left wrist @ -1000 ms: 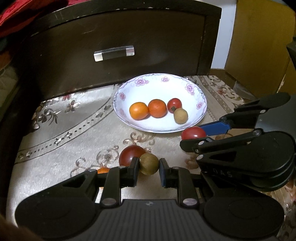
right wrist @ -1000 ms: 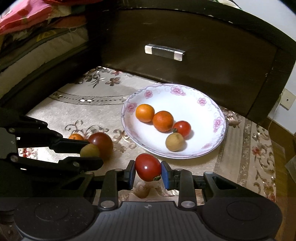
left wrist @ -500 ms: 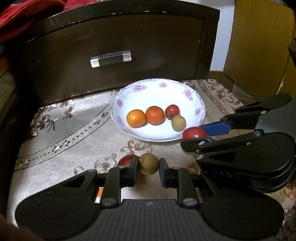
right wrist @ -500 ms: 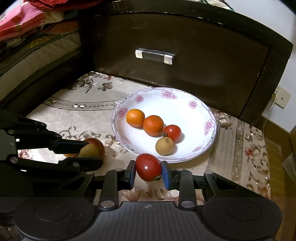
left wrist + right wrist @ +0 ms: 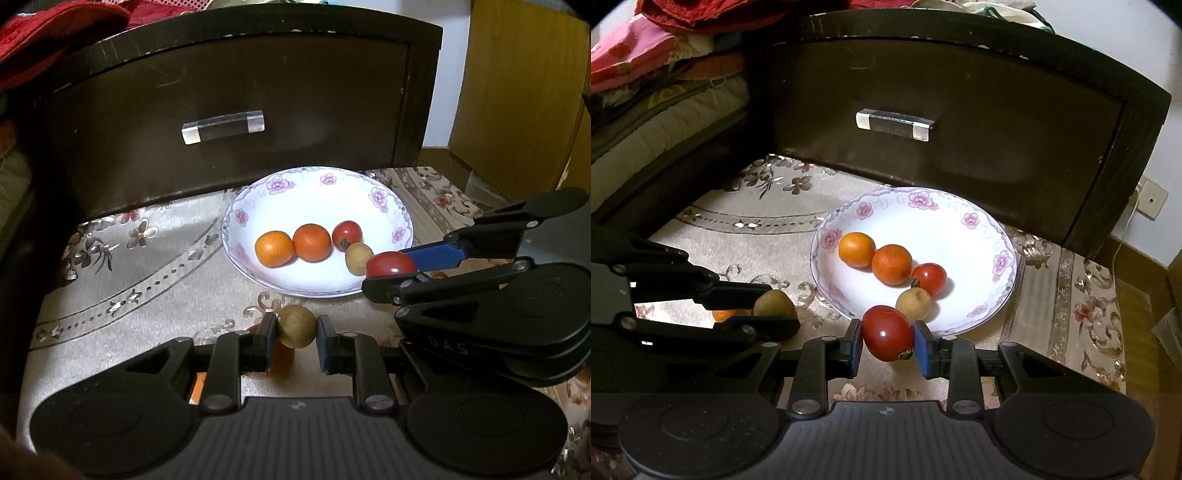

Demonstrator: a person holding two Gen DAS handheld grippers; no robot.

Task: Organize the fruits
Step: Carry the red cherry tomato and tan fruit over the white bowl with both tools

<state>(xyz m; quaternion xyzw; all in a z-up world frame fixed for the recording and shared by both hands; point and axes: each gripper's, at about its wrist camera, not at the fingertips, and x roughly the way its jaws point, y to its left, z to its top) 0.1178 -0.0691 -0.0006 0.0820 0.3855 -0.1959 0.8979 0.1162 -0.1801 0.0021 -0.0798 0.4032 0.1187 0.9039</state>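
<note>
Red tomato (image 5: 888, 332) between gripper (image 5: 888, 345) pads

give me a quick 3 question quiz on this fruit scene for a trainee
1. Multiple choice: what is the right gripper shut on? A) an orange B) a red tomato C) a spoon
2. True or false: the left gripper holds a tan round fruit.
3. How many fruits lie in the flowered plate?

Key
1. B: the red tomato sits between its blue pads.
2. True.
3. Four: two oranges, a small tomato and a tan fruit.
</note>
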